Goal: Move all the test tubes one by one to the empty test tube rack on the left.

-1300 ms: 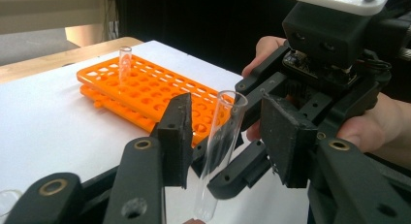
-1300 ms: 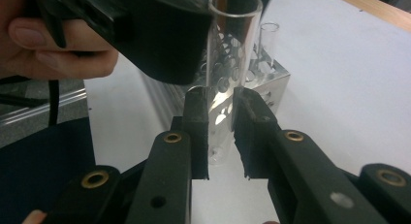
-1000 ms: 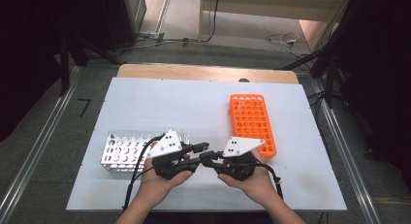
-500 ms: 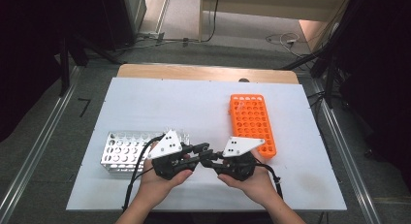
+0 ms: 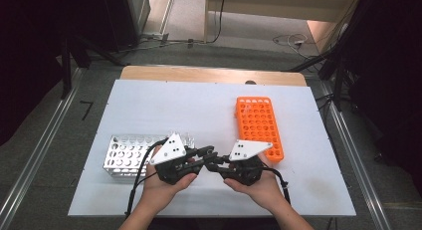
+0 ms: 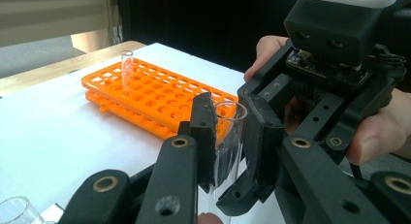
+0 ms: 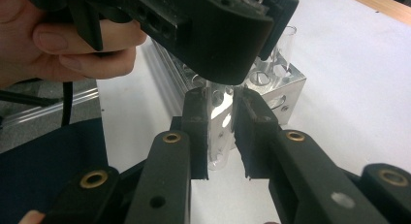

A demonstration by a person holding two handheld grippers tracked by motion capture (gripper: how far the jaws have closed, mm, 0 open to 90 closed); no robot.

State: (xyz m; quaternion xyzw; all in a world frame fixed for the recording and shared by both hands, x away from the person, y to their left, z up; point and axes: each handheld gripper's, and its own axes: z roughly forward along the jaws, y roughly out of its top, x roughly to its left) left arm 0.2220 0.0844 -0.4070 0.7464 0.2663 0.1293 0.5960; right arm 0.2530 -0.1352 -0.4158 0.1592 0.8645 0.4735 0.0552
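Now the left tool has just closed on the glass tube — clamped (hands unmoved) — which the right tool also grips.

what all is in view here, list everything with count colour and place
test tube in hand: one, clear glass, clamped between both grippers at the table's near middle
orange tube rack: one, orange, right half of the table
tube in the orange rack: one, clear, upright at a far corner hole
metal tube rack: one, silver, near left of the table, some clear tubes in it
table: one, white top with a wooden far edge
left gripper: one, black with grey plate, shut on the tube
right gripper: one, black with grey plate, shut on the same tube
hands: two, one behind each gripper
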